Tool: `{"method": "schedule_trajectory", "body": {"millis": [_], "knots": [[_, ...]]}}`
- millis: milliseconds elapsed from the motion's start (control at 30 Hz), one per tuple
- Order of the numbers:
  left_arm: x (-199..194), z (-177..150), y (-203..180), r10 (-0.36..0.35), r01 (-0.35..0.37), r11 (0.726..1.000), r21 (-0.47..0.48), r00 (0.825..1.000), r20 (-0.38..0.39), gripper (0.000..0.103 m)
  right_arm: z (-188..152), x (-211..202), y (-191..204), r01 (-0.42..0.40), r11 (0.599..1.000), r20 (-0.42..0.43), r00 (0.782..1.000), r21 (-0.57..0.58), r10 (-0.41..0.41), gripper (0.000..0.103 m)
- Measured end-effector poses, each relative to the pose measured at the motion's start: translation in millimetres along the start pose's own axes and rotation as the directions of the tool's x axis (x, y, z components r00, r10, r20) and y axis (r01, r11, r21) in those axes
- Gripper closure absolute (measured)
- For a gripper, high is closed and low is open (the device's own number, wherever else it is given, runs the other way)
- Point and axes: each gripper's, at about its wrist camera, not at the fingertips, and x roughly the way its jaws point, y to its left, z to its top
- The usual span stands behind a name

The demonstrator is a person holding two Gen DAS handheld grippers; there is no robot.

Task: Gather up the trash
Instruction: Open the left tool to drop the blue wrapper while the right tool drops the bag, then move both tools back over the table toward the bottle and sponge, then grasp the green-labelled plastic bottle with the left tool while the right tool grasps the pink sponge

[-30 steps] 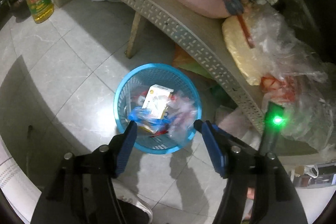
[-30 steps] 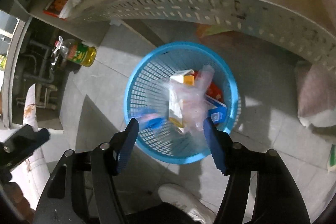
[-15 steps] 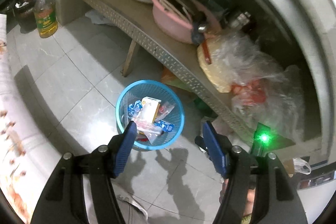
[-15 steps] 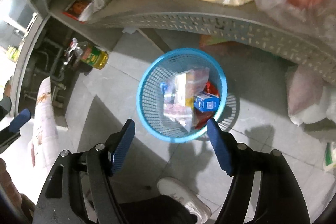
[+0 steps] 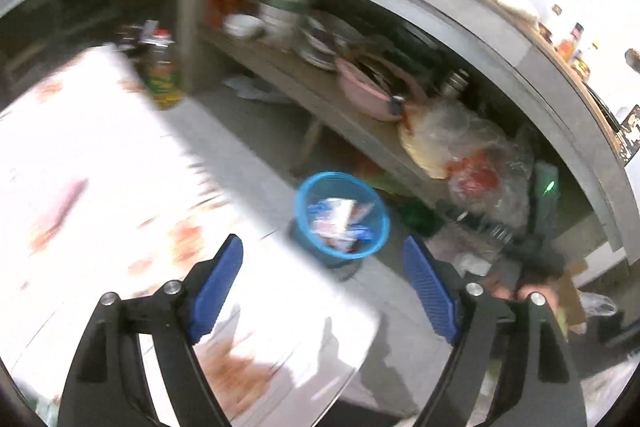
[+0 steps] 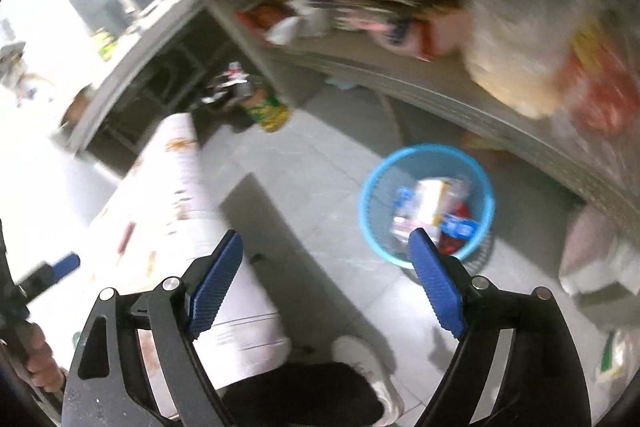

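Both grippers, the left gripper (image 5: 322, 253) and the right gripper (image 6: 326, 251), are seen with jaws opening wide and nothing between them. The trash (image 6: 434, 209), a jumble of cartons and crinkly wrappers, is piled in the blue basket (image 6: 370, 223) on the floor beside the low shelf (image 5: 320, 99). Such pieces are judged light, soft and easily crushed; cartons are best pinched across flat faces, wrappers by a bunched edge.

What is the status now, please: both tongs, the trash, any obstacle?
Left tongs and right tongs opening, nothing between them. Trash in blue basket on the floor. White patterned table beside it; path clear.
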Motion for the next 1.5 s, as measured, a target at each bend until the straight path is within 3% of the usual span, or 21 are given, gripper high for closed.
{"method": "schedule_trajectory", "body": {"millis": [167, 333, 467, 567, 633, 667, 767, 833, 967, 1067, 1333, 1500], "knots": [[-74.9, -63.9, 57.9, 0.145, -0.14, 0.983, -0.119, 0.989, 0.035, 0.02, -7.4, 2.2, 51.2, -0.11, 0.989, -0.026, 0.994, -0.098, 0.108, 0.02], [-135.0, -131.4, 100.5, 0.317, -0.298, 0.913, -0.277, 0.948, 0.022, 0.019, -23.1, 31.1, 118.7, -0.239, 0.948, -0.14, 0.967, -0.212, 0.212, 0.02], [-155.0, -167.7, 128.0, 0.349, -0.31, 0.854, -0.418, 0.937, 0.019, 0.019, -38.1, 50.9, 169.3, -0.353, 0.902, -0.236, 0.925, -0.25, 0.297, 0.02], [-151.0, -181.8, 149.2, 0.332, -0.284, 0.807, -0.517, 0.943, 0.0, 0.019, -53.4, 65.8, 207.7, -0.467, 0.85, -0.341, 0.862, -0.244, 0.375, 0.02], [-145.7, -187.3, 166.0, 0.331, -0.274, 0.764, -0.584, 0.944, -0.011, 0.019, -69.4, 68.5, 225.2, -0.502, 0.828, -0.39, 0.834, -0.247, 0.39, 0.02], [-140.9, -188.3, 175.8, 0.333, -0.269, 0.734, -0.623, 0.943, -0.015, 0.02, -76.8, 67.4, 231.0, -0.507, 0.824, -0.402, 0.829, -0.253, 0.387, 0.02], [-126.0, -184.4, 193.2, 0.352, -0.277, 0.689, -0.67, 0.936, -0.025, 0.018, -88.9, 70.4, 243.2, -0.503, 0.819, -0.431, 0.826, -0.275, 0.362, 0.02], [-119.9, -176.6, 197.1, 0.372, -0.285, 0.693, -0.662, 0.928, -0.009, 0.016, -88.0, 69.7, 243.0, -0.485, 0.827, -0.424, 0.837, -0.286, 0.344, 0.02], [-105.8, -154.1, 191.3, 0.452, -0.376, 0.728, -0.574, 0.892, -0.01, 0.016, -79.5, 60.2, 242.3, -0.442, 0.833, -0.386, 0.87, -0.333, 0.307, 0.02], [-92.8, -140.4, 193.7, 0.482, -0.42, 0.74, -0.526, 0.876, -0.021, 0.016, -67.8, 64.0, 251.3, -0.42, 0.824, -0.374, 0.885, -0.38, 0.279, 0.02], [-65.5, -126.2, 200.3, 0.511, -0.474, 0.743, -0.472, 0.858, -0.058, 0.016, -41.5, 122.0, 315.3, -0.375, 0.763, -0.344, 0.915, -0.526, 0.212, 0.02], [-60.3, -130.7, 206.3, 0.511, -0.486, 0.747, -0.455, 0.856, -0.076, 0.016, -33.9, 169.8, 362.8, -0.343, 0.684, -0.335, 0.93, -0.644, 0.151, 0.018]]}}
